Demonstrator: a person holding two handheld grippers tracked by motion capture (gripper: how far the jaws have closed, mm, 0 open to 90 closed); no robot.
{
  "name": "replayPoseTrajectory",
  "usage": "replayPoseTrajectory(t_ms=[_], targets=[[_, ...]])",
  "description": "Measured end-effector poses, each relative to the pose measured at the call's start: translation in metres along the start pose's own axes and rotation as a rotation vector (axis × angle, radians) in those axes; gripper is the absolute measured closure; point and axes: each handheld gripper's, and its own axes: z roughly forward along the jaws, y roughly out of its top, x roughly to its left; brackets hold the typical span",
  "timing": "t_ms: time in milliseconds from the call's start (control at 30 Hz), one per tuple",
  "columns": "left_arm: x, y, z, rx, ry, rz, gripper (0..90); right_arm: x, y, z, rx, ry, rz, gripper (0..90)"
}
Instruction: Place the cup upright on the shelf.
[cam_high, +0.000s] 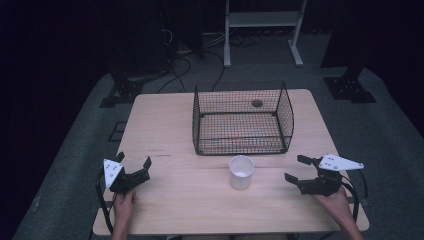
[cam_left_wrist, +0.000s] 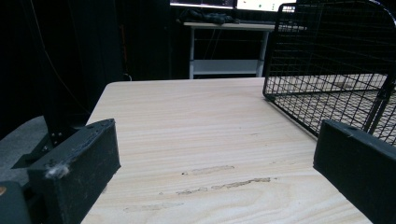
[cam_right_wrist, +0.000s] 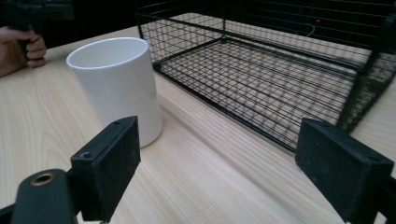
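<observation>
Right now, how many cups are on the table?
1. A single white cup stands upright on the wooden table, just in front of the empty wire basket, between the left tongs and the right tongs. Nothing looks hidden.

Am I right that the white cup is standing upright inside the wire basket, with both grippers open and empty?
Not quite: the white cup stands upright on the table, outside and just in front of the wire basket, as the high view shows. Both grippers, left gripper and right gripper, are open and empty.

Bare table (cam_high: 165, 195) around cup (cam_high: 241, 172), basket (cam_high: 243, 119) seemingly behind
</observation>
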Motion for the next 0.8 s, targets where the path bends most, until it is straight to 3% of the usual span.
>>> replayPoseTrajectory(t_ms=[467,800], targets=[[0.000,0.000,0.000,0.000,-0.002,0.002,0.0,0.012,0.023,0.031,0.023,0.129,-0.032,13.3],[0.000,0.000,0.000,-0.002,-0.003,0.001,0.0,0.023,0.030,0.047,0.038,0.186,-0.053,13.2]])
